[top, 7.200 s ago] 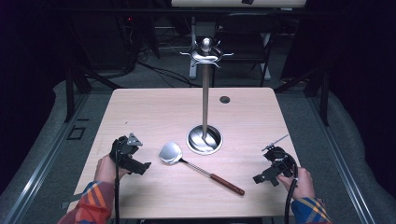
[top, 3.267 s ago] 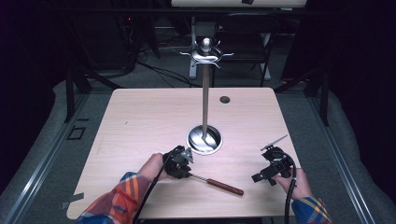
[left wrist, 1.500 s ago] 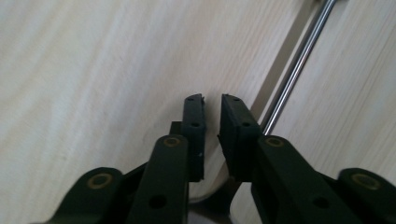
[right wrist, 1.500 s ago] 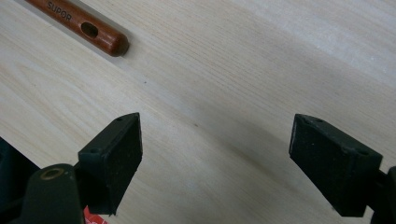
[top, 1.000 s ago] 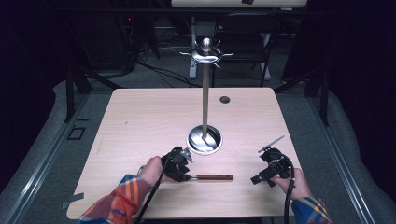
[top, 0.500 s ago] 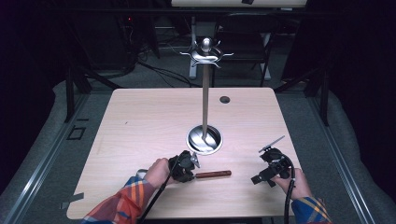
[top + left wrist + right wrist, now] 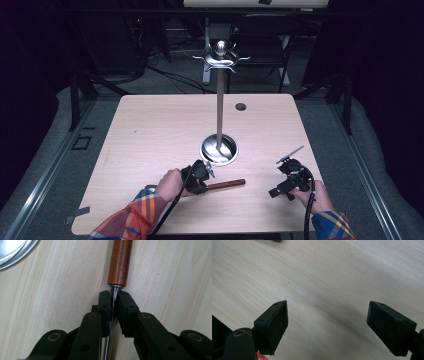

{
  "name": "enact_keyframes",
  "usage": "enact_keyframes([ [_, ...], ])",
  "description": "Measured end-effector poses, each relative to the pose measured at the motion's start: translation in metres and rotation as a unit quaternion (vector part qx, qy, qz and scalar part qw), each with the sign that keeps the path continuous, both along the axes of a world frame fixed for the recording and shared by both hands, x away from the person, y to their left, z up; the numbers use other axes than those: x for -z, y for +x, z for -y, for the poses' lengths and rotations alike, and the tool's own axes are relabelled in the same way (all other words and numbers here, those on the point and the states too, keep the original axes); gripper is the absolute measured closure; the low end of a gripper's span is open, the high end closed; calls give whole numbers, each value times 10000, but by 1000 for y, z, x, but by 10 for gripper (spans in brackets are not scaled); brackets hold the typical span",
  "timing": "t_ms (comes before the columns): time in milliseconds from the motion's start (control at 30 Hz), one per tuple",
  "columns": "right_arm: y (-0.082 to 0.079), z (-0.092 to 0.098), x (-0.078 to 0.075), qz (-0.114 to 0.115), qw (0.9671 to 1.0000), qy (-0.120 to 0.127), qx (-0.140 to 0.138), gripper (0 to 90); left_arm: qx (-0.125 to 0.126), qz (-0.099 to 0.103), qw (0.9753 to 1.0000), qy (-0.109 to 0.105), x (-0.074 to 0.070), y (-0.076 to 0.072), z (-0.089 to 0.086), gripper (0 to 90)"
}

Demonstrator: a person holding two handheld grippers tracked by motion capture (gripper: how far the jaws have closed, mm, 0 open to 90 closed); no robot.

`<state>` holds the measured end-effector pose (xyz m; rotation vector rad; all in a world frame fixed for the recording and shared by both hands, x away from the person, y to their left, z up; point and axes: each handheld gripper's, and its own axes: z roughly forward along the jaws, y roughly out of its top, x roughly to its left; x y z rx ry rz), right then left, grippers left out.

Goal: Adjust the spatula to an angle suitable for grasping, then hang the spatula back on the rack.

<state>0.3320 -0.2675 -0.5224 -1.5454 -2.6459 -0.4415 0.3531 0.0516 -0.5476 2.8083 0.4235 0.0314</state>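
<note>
Two grippers work over a pale wooden table (image 7: 150, 130). The left gripper (image 7: 199, 176) sits near the middle of the table's near half, held in the person's left hand (image 7: 170, 184), whose plaid sleeve (image 7: 131, 220) comes in from the near edge. Its jaws are pressed together on the thin metal shaft (image 7: 113, 305) of a ladle, just where the shaft meets the reddish-brown wooden handle (image 7: 120, 262). In the left gripper view the shaft runs down between the two black jaws and the handle extends away from them, lying along the wood grain. From above, the handle (image 7: 226, 184) points to the right of the gripper, roughly parallel to the near edge; the ladle's bowl is hidden under the gripper and hand.

Just beyond the left gripper stands a metal stand with a round shiny base (image 7: 219, 149) and a tall upright pole (image 7: 219, 110), topped by a ring of curved hooks (image 7: 221, 57) and a knob. An arc of that base shows at the top left corner of the left gripper view.

The right gripper (image 7: 289, 177) rests near the table's right near corner, held by the right hand (image 7: 315, 194), well apart from the ladle handle. Its jaws stand wide apart with only bare table between them.

A small dark round hole (image 7: 240, 106) lies near the far edge, right of the pole.
</note>
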Motion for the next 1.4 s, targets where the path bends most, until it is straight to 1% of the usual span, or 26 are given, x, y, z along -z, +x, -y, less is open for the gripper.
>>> enact_keyframes([
  [67,0,0,0,-13,10000,-16,-17,168,48,49,10000,52,0,-1,1,814],
  [100,0,0,0,-36,10000,50,3,168,81,58,9999,54,-1,-2,2,817],
  [200,0,0,0,-16,10000,31,13,168,118,-4,9999,-28,0,0,0,833],
  [233,-3,-2,3,153,9994,210,240,168,121,-8,9999,-58,0,0,-1,838],
  [267,-1,-1,2,78,9998,107,131,168,118,-17,9999,-63,0,1,-1,838],
  [300,-1,-1,2,78,9998,107,131,168,118,-17,9999,-63,0,1,-1,839],
  [333,-1,1,0,13,10000,52,31,168,147,-15,9999,-87,1,1,-2,840],
  [400,-1,2,0,20,10000,38,22,168,157,-20,9998,-89,1,1,-2,840],
  [500,-1,0,-1,19,10000,61,38,167,226,-107,9996,-105,0,0,-2,840],
  [567,0,0,-1,31,10000,12,-8,168,236,-123,9996,-113,-2,0,-3,840],
  [600,0,0,-1,40,10000,13,-20,168,241,-118,9995,-141,-3,0,-3,840],
  [633,0,0,-1,25,10000,-4,-40,168,188,-116,9995,-233,-4,0,-5,840],
  [667,-2,-1,1,103,9998,83,121,168,159,-108,9994,-280,-6,1,-6,841],
  [700,-1,1,0,34,9999,119,52,168,143,-107,9994,-312,-9,1,-8,841],
  [733,0,2,-1,33,10000,29,20,167,120,-79,9992,-375,-11,1,-10,841],
  [800,-1,3,-1,61,10000,19,23,167,83,-44,9989,-463,-16,2,-14,841],
  [867,-1,2,-2,92,9999,14,51,166,25,-51,9979,-649,-21,2,-20,841],
  [900,-1,2,-2,92,9999,14,51,166,25,-51,9979,-649,-21,2,-20,841],
  [967,-1,1,-1,58,10000,55,49,166,-21,-11,9963,-858,-27,3,-27,841],
  [1033,0,1,-2,32,10000,72,23,166,-59,-19,9953,-964,-30,3,-32,841],
  [1200,-1,1,-2,55,10000,-11,44,165,-131,22,9947,-1015,-34,1,-39,841],
  [1267,-1,1,-2,69,10000,34,41,165,-157,39,9944,-1048,-35,1,-40,842],
  [1300,-2,0,-1,119,9997,143,138,165,-157,63,9943,-1051,-36,1,-41,842],
  [1333,-1,1,-2,43,10000,75,29,165,-172,90,9942,-1058,-36,0,-42,842],
  [1367,-2,0,-1,106,9998,121,134,165,-171,129,9941,-1061,-37,-1,-43,842],
  [1400,-1,1,-1,77,9999,49,52,165,-183,155,9935,-1114,-37,-1,-43,842],
])
